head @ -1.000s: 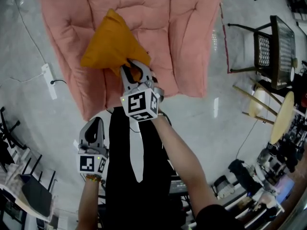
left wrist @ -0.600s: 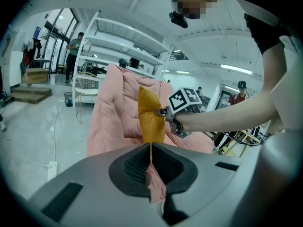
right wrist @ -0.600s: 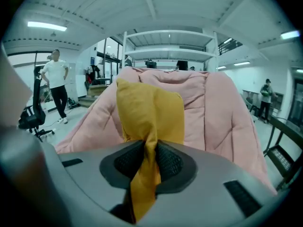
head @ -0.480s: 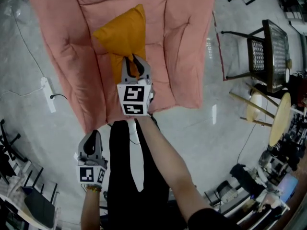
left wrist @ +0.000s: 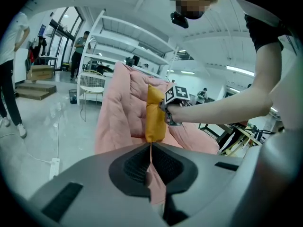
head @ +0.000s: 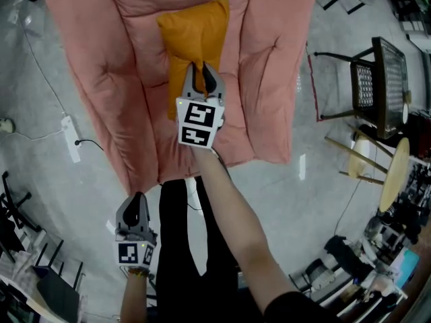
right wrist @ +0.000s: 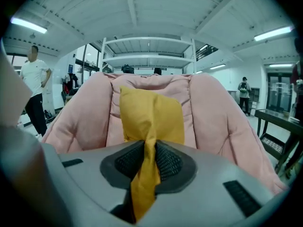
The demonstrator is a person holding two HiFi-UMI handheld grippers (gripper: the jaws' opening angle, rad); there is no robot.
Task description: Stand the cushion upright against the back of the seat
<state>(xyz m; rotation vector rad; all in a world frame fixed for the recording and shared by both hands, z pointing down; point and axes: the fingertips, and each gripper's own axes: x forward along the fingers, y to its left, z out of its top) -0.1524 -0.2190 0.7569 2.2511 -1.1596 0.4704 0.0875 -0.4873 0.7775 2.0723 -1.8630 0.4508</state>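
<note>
The mustard-yellow cushion (head: 195,36) stands on end in the middle of the pink padded armchair (head: 101,79), between the chair's two puffy arms and just in front of its backrest. In the right gripper view its flat face looks out from the chair. In the left gripper view it is edge-on and nearly vertical, close to the backrest, though whether it leans on the padding cannot be told.

The cushion's lower part, toward the chair's front edge, is drawn into a bunched fold. The right gripper (head: 201,74) pinches that fold between its ribbed pads, its jaws closed down to the thickness of the cloth, and a tail of yellow fabric hangs out below them. That gripper reaches over the chair's seat from the front, with the person's bare forearm (head: 232,221) stretched out behind it.

The left gripper (head: 137,200) hangs off the chair's front corner, apart from it, over the grey floor (head: 323,180). Its jaws are pressed together with nothing in them, and only the chair's pink shows through the slit.

A white power strip (head: 70,138) lies on the floor beside the chair, on the left in the head view. A dark wire-mesh chair (head: 377,73) stands well off the armchair's other side. White shelving (right wrist: 149,51) rises behind the armchair's backrest.
</note>
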